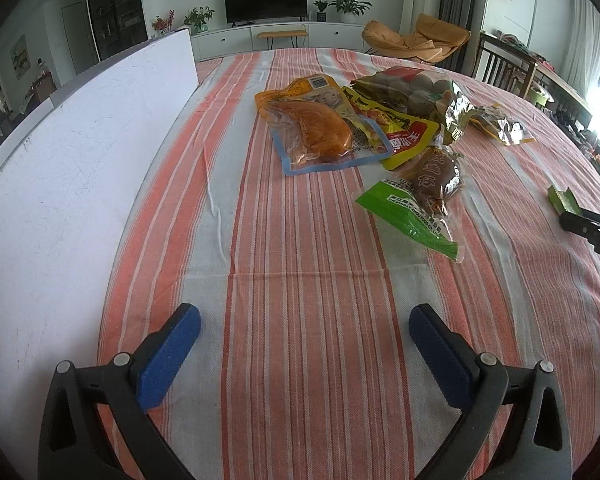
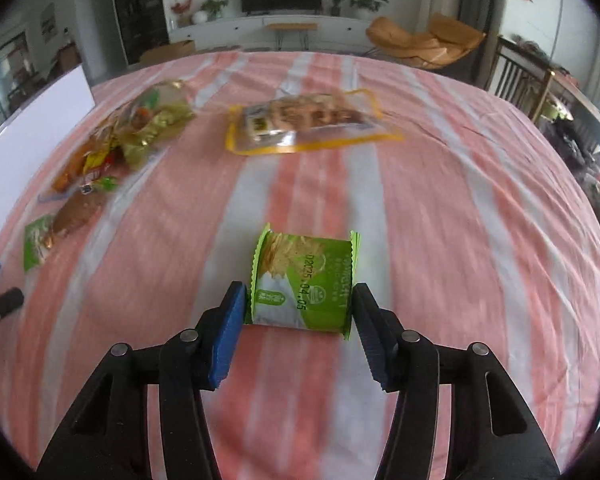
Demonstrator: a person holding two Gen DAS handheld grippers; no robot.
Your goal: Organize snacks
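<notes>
My right gripper [image 2: 298, 312] is shut on a small green chip packet [image 2: 306, 280], held between its blue pads above the striped cloth; it also shows at the right edge of the left wrist view [image 1: 562, 199]. My left gripper [image 1: 304, 332] is open and empty, low over the cloth. A pile of snack bags lies ahead of it: an orange chicken pack [image 1: 316, 128], a yellow-red bag [image 1: 384, 120], a green-edged brown pack [image 1: 424, 200] and a bag of brown balls [image 1: 412, 88]. In the right wrist view a yellow-edged clear bag [image 2: 312, 120] lies apart at the far middle.
A white board [image 1: 72, 152] stands along the left side of the table. The red-and-white striped cloth [image 1: 300, 260] covers the table. A foil-wrapped snack [image 1: 500, 124] lies at the far right. Chairs and a TV stand beyond the table.
</notes>
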